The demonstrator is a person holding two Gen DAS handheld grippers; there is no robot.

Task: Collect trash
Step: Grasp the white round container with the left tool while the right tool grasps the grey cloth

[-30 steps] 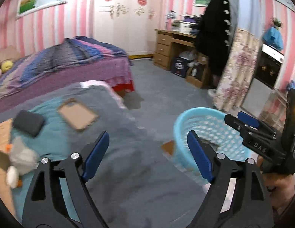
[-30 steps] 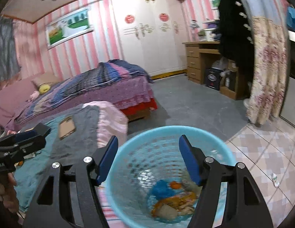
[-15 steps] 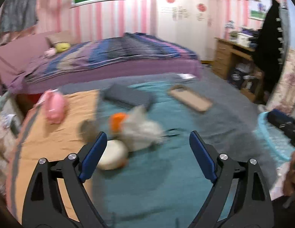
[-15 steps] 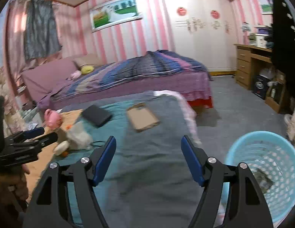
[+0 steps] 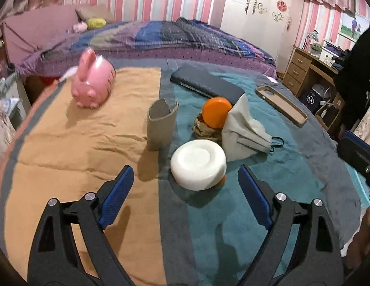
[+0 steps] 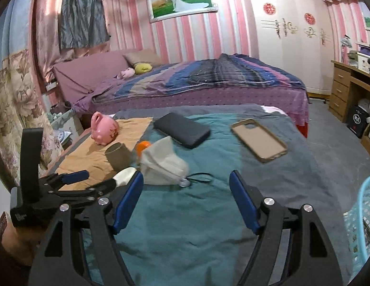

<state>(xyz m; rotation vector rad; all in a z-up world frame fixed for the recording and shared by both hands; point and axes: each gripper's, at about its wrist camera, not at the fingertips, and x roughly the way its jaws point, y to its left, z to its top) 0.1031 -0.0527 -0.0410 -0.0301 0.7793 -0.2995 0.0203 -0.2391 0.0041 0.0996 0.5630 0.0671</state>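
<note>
A small heap of trash lies on the teal cloth: a white round lid [image 5: 198, 165], an orange cap [image 5: 216, 112] on crumpled brown paper [image 5: 205, 130], a torn cardboard tube [image 5: 161, 125] and a grey face mask [image 5: 244, 131]. My left gripper [image 5: 185, 190] hangs open just short of the white lid, with nothing between its fingers. The right gripper [image 6: 186, 200] is over bare cloth below the mask [image 6: 163, 164]; its jaws are opening and hold nothing. A light blue basket [image 6: 361, 221] stands at the right edge.
A pink rabbit bank [image 5: 93, 83] sits on the orange cloth at the left. A dark flat case [image 5: 206, 84] and a tan phone case [image 5: 281, 106] lie behind the trash. A purple bed [image 6: 208, 83] is beyond, a wooden desk [image 6: 347, 88] at the right.
Both grippers swung left, away from the blue basket, onto the cloth-covered surface. The left one came down close to the white lid, and the right one's fingers spread a little wider.
</note>
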